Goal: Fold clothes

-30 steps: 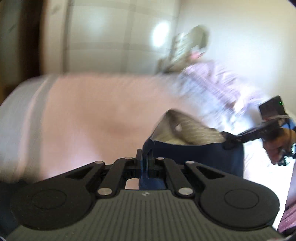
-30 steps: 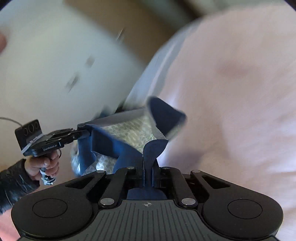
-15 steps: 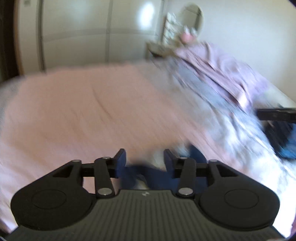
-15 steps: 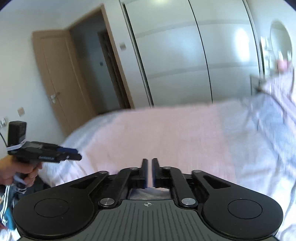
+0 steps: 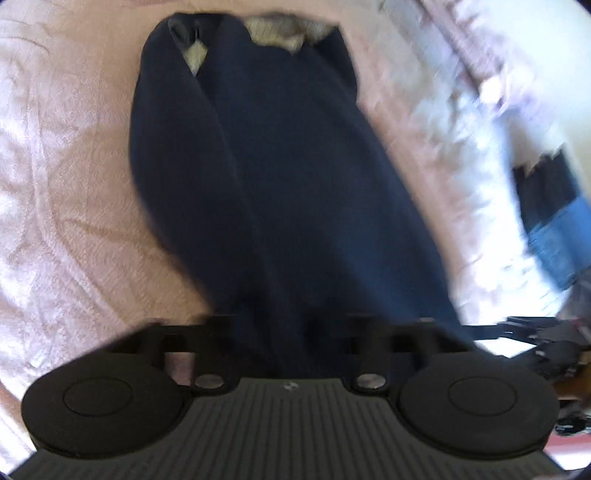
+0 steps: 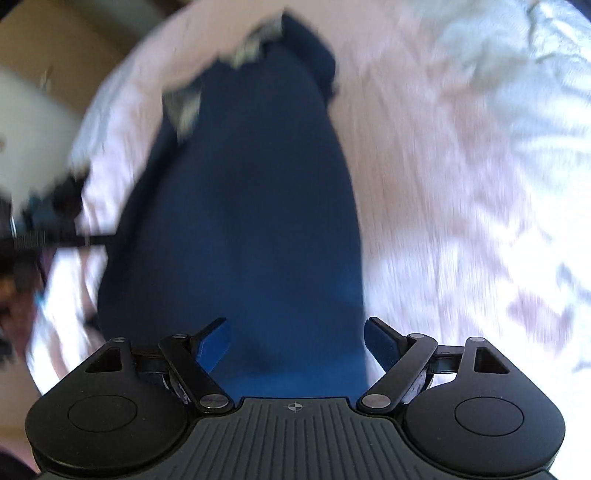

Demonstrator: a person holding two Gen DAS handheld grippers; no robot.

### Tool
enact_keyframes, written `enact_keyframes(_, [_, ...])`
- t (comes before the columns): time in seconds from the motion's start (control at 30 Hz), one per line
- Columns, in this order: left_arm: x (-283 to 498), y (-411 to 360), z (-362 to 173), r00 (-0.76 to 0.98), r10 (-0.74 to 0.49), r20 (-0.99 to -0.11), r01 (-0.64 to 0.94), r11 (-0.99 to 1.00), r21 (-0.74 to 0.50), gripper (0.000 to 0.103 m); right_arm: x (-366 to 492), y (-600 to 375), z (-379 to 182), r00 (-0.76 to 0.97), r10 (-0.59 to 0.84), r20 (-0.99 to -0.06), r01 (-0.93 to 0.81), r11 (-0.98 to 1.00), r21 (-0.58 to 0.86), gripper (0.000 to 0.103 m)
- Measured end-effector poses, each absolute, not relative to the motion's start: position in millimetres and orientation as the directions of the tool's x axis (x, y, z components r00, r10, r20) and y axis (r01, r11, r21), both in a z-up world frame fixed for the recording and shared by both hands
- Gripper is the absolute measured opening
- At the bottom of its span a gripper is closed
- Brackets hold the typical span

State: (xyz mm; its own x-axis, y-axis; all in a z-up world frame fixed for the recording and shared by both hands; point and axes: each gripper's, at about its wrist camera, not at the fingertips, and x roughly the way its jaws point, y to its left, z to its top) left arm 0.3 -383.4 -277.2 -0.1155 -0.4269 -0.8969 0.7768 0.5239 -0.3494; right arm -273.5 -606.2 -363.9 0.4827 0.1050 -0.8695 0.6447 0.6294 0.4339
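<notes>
1. Pink bedding (image 5: 74, 192) covers the bed under both grippers, wrinkled and softly lit, with a paler white sheet (image 6: 517, 74) bunched off to one side.
2. Nearest to me, the right gripper (image 6: 297, 345) points steeply down with its jaws swinging apart; the blue pads stand clear of the cloth, which lies between and beneath them.
3. Over on the left gripper (image 5: 291, 332) the picture is blurred; its jaws are closed, and dark cloth crosses right where the fingers meet, though I cannot tell whether they pinch it.
4. Stretching away from both is the navy garment (image 6: 251, 206), lying lengthwise on the pink bedding.
5. At its far end a pale patterned lining (image 5: 280, 29) peeks out.
6. Further right, folded dark and blue clothes (image 5: 554, 221) sit on the white sheet.
</notes>
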Motion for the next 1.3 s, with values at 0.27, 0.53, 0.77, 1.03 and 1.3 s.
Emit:
enact_keyframes(0.27, [70.5,-290.5,-187.0,-0.011,-0.583,-0.812,0.740,0.541,-0.399,0.002,-278.0,-593.1,-355.2,0.549,0.114,-0.828,0.639,0.581,0.504,0.083])
enact_keyframes(0.53, [204.0,-171.1,-191.7,0.213,-0.393,-0.895,0.673,0.723,-0.157,0.004,-235.0,-526.5,-328.5,0.659,0.102,-0.745,0.568,0.581,0.583,0.083])
enact_keyframes(0.77, [202.4,-129.2,-222.0,0.226,-0.309,-0.924,0.723,0.689,-0.053,0.012,-208.0,-491.0,-350.5,0.637,0.054,-0.769,0.630,0.537,0.561,0.083])
enact_keyframes(1.03, [118.1,-127.1,-283.1,-0.044,-0.393,-0.919,0.746,0.599,-0.292,0.046,-205.4,-498.5,-386.3,0.617,0.119,-0.778,0.620,0.535,0.574,0.054])
enact_keyframes(1.3, [119.1,-139.1,-272.8,-0.093,-0.457,-0.884,0.682,0.618,-0.391,0.004,-203.8,-523.5,-363.5,0.635,0.189,-0.749,0.586,0.514,0.626,0.007])
